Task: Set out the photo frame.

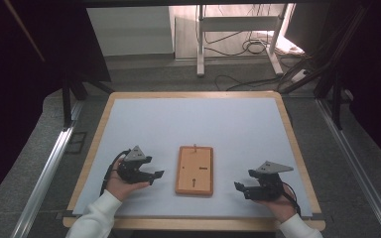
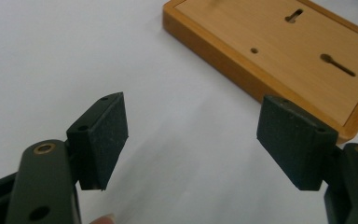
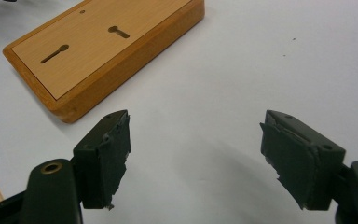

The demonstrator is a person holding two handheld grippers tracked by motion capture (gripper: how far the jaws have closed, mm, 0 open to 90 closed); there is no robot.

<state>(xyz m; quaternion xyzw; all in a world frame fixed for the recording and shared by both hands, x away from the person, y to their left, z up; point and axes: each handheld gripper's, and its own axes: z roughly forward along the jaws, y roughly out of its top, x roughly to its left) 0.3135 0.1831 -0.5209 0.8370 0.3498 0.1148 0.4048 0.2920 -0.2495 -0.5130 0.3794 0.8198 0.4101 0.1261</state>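
A flat wooden board (image 1: pixel 194 170) with two keyhole slots and a small round hole lies on the white table top (image 1: pixel 203 124), between the two hands. To its left, my left gripper (image 1: pixel 155 175) rests in a person's hand, its jaws open and pointing at the board. In the left gripper view the left gripper (image 2: pixel 193 112) holds nothing, and the board (image 2: pixel 279 51) lies ahead to the right. My right gripper (image 1: pixel 239 187) sits to the right of the board, jaws open. In the right gripper view the right gripper (image 3: pixel 196 122) is empty, with the board (image 3: pixel 98 46) ahead to the left.
The table has a wooden rim (image 1: pixel 92 148) around its white sheet. Beyond its far edge stand a white metal frame (image 1: pixel 238 34) and loose cables (image 1: pixel 250 47) on the floor. Metal rails (image 1: pixel 44 173) run along the floor on both sides.
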